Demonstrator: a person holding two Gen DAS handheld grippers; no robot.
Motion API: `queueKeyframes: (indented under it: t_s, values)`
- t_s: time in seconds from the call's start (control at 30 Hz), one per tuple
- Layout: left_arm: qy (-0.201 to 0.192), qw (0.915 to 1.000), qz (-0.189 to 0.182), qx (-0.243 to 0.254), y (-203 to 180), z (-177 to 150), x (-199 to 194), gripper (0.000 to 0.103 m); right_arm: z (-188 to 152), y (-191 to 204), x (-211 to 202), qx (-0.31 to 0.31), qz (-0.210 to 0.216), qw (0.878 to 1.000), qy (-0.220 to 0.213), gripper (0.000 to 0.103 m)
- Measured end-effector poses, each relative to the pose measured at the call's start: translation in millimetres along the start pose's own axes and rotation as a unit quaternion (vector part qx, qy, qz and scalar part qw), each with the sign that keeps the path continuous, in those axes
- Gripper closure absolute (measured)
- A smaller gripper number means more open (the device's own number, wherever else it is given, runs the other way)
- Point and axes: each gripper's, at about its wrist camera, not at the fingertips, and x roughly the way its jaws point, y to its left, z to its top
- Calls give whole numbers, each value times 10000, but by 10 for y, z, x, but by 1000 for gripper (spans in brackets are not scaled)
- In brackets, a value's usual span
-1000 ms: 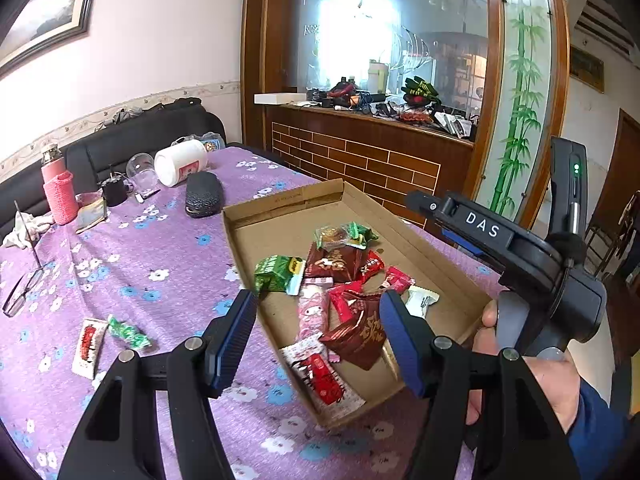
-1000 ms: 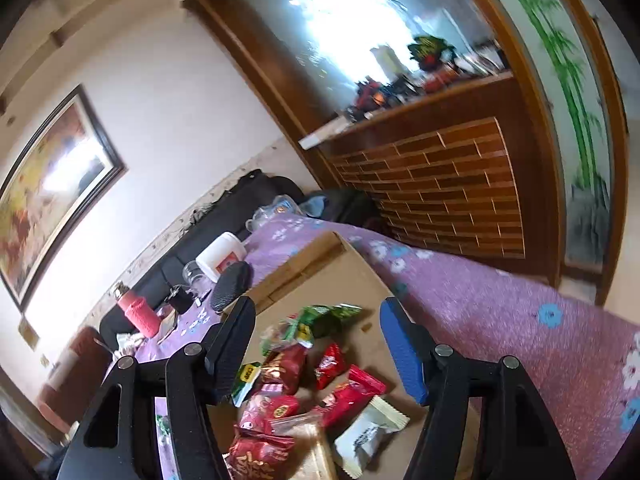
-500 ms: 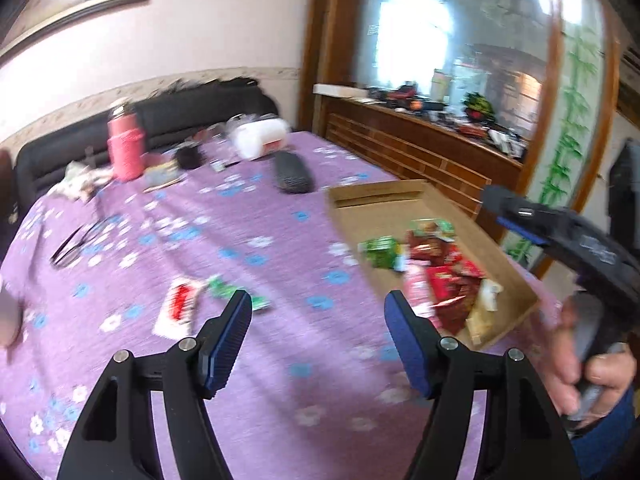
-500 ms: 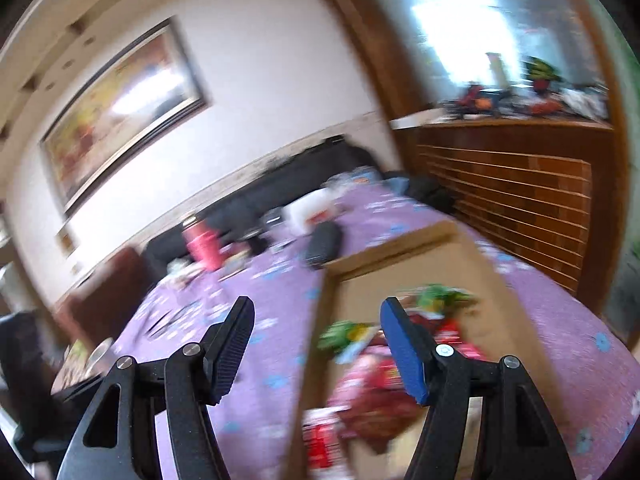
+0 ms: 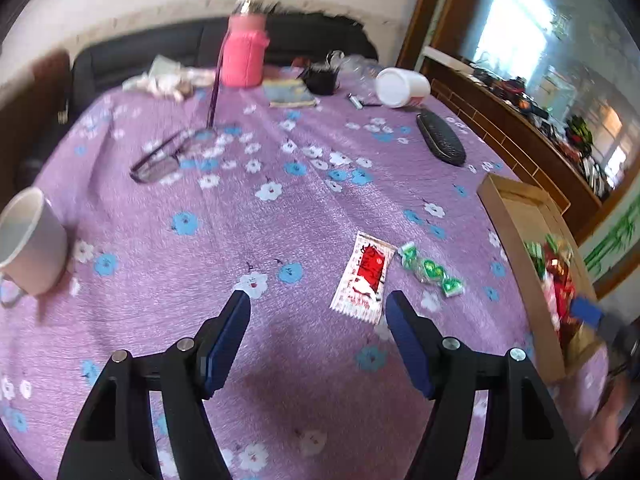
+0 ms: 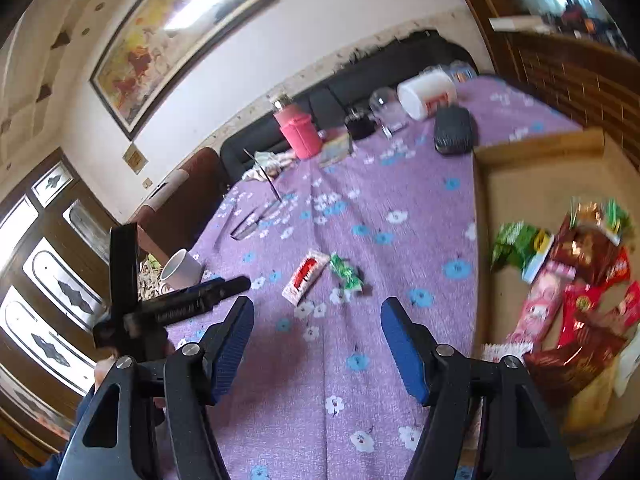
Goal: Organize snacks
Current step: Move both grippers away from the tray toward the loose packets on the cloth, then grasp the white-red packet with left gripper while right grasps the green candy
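We lower the wide, empty left hand-held gripper (image 5: 318, 322), whose jaws have just been opening, squarely over the red-and-white packet (image 5: 363, 278) lying flat on the counter (image 5: 280, 208), clear of the green candy (image 5: 430, 269).

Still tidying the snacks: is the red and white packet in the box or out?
Out. The red and white packet lies flat on the purple tablecloth.
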Motion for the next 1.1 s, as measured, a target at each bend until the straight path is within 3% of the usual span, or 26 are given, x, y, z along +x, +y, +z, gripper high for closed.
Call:
queueKeyframes:
  t_s: [0.07, 0.37, 0.43, 0.47, 0.63, 0.73, 0.8, 0.9, 1.1]
  values:
    - [131, 9998, -181, -2, -79, 74, 99, 33, -5, -41, 30, 86, -53, 9999, 70, 33]
    - [394, 9971, 260, 597, -494, 109, 650, 36, 58, -57, -97, 53, -150, 9999, 11, 33]
    - [347, 9966, 337, 664, -517, 100, 706, 54, 74, -37, -89, 37, -155, 9999, 25, 33]
    - [359, 9966, 375, 647, -514, 88, 734, 69, 86, -26, -74, 34, -160, 9999, 38, 33]
    - [206, 9982, 405, 390, -387, 53, 661, 72, 165, 119, 83, -49, -125, 9998, 117, 33]
    - [264, 9989, 373, 97, -243, 14, 584, 73, 217, 201, 317, -218, -368, 9986, 312, 33]
    - [252, 9990, 375, 14, -166, -19, 538, 73, 251, 219, 570, -344, -649, 9951, 660, 33]
    - [184, 9996, 236, -10, -110, -39, 527, 73, 297, 182, 945, -277, -817, 9903, 1087, 52]
    - [91, 9994, 265, 187, -139, -63, 539, 73, 426, 157, 1323, -633, -1620, 9790, 1064, 53]
